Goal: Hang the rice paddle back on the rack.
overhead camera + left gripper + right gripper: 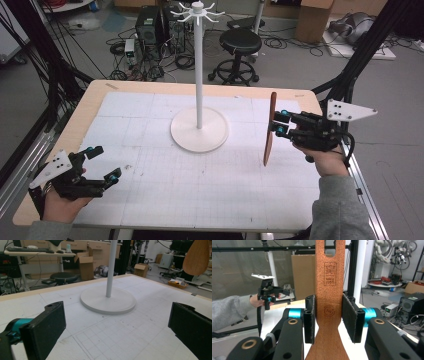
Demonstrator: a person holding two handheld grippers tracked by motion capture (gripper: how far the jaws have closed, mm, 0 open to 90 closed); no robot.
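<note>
The right gripper (281,122) clamps the flat brown wooden spatula (270,128), right of the white round-based hook stand (199,129); bare mat lies between. The left gripper (103,164) gapes empty near the table's front-left edge.

A reddish-brown wooden spatula (329,302), stamped with a darker logo, sits between the black pads of the right gripper (329,317), which has turquoise joints. The white stand (199,131) rests on a white mat (150,150) ruled with a faint grey grid, over a pale wood table (90,102). The left gripper (102,167) is black with turquoise accents.
</note>
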